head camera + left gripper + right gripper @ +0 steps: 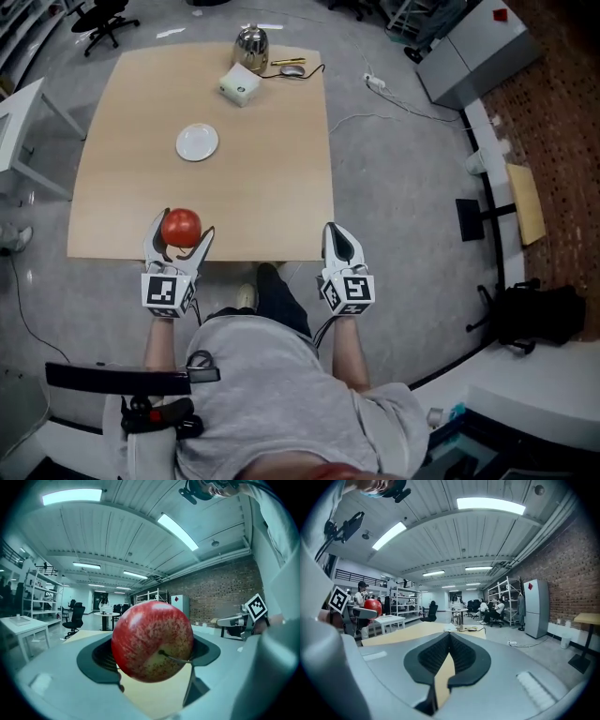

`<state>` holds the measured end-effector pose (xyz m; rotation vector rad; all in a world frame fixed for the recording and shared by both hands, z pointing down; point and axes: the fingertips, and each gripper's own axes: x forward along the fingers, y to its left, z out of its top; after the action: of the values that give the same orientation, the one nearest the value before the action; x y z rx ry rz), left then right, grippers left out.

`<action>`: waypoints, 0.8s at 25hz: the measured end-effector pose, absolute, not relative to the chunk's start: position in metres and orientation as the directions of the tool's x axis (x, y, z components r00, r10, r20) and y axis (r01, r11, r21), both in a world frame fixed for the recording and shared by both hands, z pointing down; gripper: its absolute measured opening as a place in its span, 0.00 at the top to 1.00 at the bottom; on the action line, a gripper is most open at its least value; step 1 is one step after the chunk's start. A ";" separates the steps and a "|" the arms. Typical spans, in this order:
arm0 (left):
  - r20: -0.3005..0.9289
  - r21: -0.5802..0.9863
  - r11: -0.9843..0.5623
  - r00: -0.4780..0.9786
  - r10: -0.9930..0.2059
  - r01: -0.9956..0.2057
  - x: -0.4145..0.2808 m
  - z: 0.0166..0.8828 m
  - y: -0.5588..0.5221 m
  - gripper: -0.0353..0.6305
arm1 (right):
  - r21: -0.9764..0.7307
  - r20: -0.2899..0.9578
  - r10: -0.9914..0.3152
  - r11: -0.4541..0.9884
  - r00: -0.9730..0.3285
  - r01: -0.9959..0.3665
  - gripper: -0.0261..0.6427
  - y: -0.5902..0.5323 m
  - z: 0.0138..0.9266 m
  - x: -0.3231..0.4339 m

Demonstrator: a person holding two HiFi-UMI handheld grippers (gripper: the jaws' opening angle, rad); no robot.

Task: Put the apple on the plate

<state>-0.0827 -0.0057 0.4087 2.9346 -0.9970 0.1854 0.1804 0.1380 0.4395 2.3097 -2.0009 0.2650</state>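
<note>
The left gripper [152, 654] is clamped on the apple [152, 641], its dark pads pressing the red fruit from both sides; the left gripper view shows the stem and a pale yellow patch turned toward the camera, with tan tabletop visible below the fruit; the head view shows none of that, only a red ball between the jaws. The right gripper [449, 641] has its jaws pressed together at the tips with nothing between them; a sliver of table shows through the gap lower down.

From the head view alone the layout is plain: the apple is over the near edge of the table [272, 178], the right gripper is at the same edge well to its right, and the white plate [197, 142] lies bare near the table's middle, well apart from the apple; a metal kettle [251, 45] and a white box [240, 85] stand at the far edge. The right gripper view catches the apple small at its left; the left gripper view catches the right gripper's marker cube [257, 606].
</note>
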 end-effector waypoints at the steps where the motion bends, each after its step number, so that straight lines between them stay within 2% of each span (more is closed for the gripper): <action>1: 0.126 -0.004 -0.784 0.777 -0.616 -0.621 -0.085 0.407 -0.009 0.28 | -0.053 0.177 -0.976 -0.136 0.124 -0.989 0.95 0.131 0.439 0.180; 20: 0.134 0.014 -0.604 0.601 -0.788 -0.796 -0.104 0.430 -0.093 0.28 | -0.042 0.205 -0.967 0.147 -0.152 -0.988 0.95 -0.022 0.466 0.172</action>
<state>-0.1041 -0.0928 0.4304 2.7450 -1.3611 0.1757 0.1716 -0.0225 0.4659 1.9559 -2.2780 0.2512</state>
